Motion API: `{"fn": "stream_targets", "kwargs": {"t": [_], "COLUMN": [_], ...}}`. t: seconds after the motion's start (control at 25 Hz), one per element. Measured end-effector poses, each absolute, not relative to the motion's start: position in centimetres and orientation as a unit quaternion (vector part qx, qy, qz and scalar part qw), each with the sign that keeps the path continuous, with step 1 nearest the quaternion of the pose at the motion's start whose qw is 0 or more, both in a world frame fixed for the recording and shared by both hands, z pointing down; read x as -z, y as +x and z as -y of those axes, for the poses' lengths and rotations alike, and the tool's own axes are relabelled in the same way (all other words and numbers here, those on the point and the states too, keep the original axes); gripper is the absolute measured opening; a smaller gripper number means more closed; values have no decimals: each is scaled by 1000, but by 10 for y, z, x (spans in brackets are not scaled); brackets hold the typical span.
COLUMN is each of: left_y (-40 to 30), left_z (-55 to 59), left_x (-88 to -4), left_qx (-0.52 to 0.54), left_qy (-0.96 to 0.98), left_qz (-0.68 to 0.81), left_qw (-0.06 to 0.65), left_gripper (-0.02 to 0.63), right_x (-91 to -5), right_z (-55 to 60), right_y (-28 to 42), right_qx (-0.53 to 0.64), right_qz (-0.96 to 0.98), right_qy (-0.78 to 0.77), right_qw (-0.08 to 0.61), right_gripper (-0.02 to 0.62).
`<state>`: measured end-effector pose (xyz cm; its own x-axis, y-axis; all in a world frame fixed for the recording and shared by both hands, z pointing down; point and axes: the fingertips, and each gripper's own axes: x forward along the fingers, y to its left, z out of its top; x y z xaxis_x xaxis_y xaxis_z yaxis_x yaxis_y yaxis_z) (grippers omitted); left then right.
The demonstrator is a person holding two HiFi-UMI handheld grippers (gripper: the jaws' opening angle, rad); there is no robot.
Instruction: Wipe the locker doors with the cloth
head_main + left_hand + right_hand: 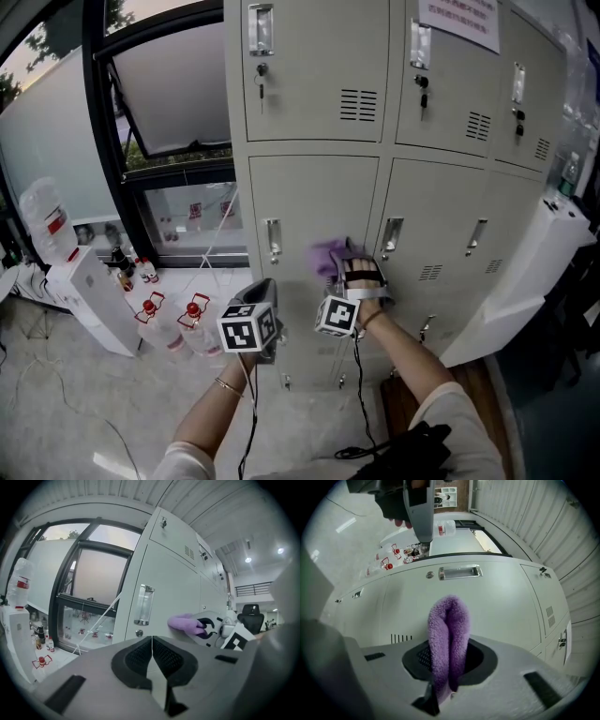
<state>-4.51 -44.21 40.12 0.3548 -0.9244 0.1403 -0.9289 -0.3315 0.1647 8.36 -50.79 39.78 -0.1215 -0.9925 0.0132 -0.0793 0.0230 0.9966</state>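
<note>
A bank of pale grey locker doors (pixel 314 202) fills the head view. My right gripper (pixel 349 265) is shut on a folded purple cloth (pixel 328 254) and holds its fold against the lower middle door (pixel 487 606), right of that door's handle (pixel 272 239). In the right gripper view the cloth (pixel 447 634) stands up between the jaws. My left gripper (pixel 265 298) hangs lower left, shut and holding nothing, just in front of the same door (pixel 173 592). From it I see the handle (pixel 144 604), the cloth (pixel 186 623) and the right gripper (pixel 211 625).
A window (pixel 173 112) and a glass cabinet (pixel 192 220) stand left of the lockers. Water bottles (pixel 173 323) and a white box (pixel 89 295) sit on the floor at the left. A white machine (pixel 534 272) leans at the right. A black cable (pixel 361 403) trails down.
</note>
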Motion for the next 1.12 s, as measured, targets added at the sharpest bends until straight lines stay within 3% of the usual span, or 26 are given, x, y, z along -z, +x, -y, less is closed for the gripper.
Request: {"fn": "stream_targets", "kwargs": {"t": [1.12], "left_y": [-34], "left_z": [463], "left_x": [-477], "left_qx": [-36], "left_qy": [802], "left_qz": [573], "left_qw": [162], "left_gripper": [9], "right_x": [-522], "right_z": [508], "right_y": [86], "right_qx": [449], "right_qz": [608], "right_qy": [434], "right_qw": [491], "right_gripper": [63]}}
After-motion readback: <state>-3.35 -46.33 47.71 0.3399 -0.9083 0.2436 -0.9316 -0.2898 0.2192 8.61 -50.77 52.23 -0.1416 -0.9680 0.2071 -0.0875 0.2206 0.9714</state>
